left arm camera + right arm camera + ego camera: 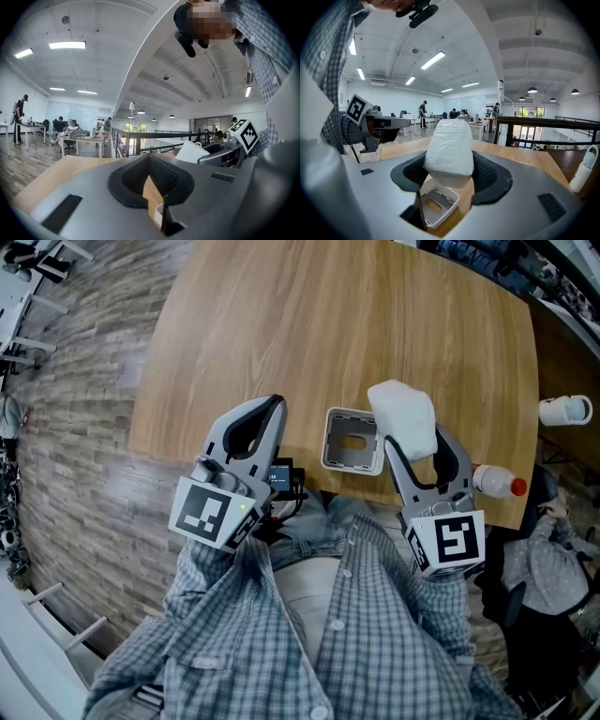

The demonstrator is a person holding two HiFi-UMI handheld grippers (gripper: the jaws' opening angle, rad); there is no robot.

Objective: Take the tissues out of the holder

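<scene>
The white tissue holder (353,440) stands empty near the table's front edge, with an oval hole showing in its floor (435,204). Just right of it and above it hangs a white tissue pack (403,416), clear of the holder. My right gripper (413,442) is shut on the pack's lower end (449,145), jaws wide around it. My left gripper (274,405) hovers to the left of the holder, shut and empty (149,162). From the left gripper view only a corner of the holder (159,215) shows.
The wooden table (309,324) stretches away beyond the holder. A bottle with a red cap (498,482) lies at its front right corner. Off the right edge lies a white bottle (565,411). Desks and people are far off in the room.
</scene>
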